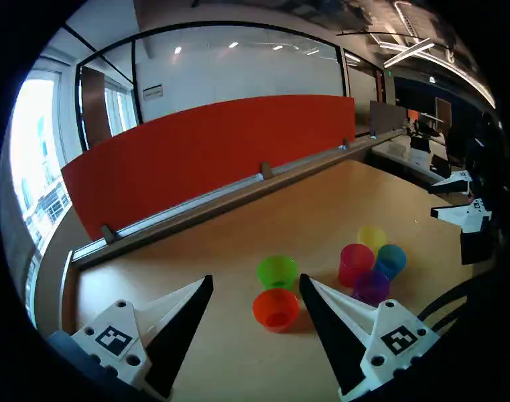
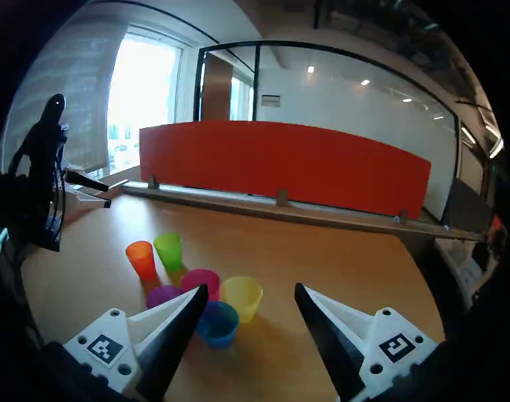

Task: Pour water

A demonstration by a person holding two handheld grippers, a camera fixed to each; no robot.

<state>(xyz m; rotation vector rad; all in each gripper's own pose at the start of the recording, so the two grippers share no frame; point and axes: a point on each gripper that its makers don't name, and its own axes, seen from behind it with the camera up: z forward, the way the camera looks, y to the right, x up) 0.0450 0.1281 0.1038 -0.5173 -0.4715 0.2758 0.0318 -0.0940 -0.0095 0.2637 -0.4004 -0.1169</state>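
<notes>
**Mia:** What was the left claw (image 1: 255, 277) doing?

**Tom:** Its two fingers were spread wide apart, and it held nothing. The orange cup (image 1: 276, 309) sat on the counter (image 1: 255, 221), low between the fingers. The green cup (image 1: 277, 271) stood just behind it.

**Mia:** And the right claw (image 2: 249, 286)?

**Tom:** That one was spread wide too, with nothing in it. The blue cup (image 2: 218, 323) was the nearest, close by one finger. The yellow cup (image 2: 242, 297) stood just beside it.

**Mia:** Were there more cups?

**Tom:** Yes. The pink cup (image 2: 201, 280) and the purple cup (image 2: 162, 295) were in that same bunch. All six cups stood upright.

**Mia:** Was there water in any of them?

**Tom:** They looked empty, I think, but they were too small to be sure.

**Mia:** What was farther back?

**Tom:** A long red wall (image 2: 288, 164) ran along the far side of the counter. Behind it was a bright window (image 2: 141, 100).
</notes>
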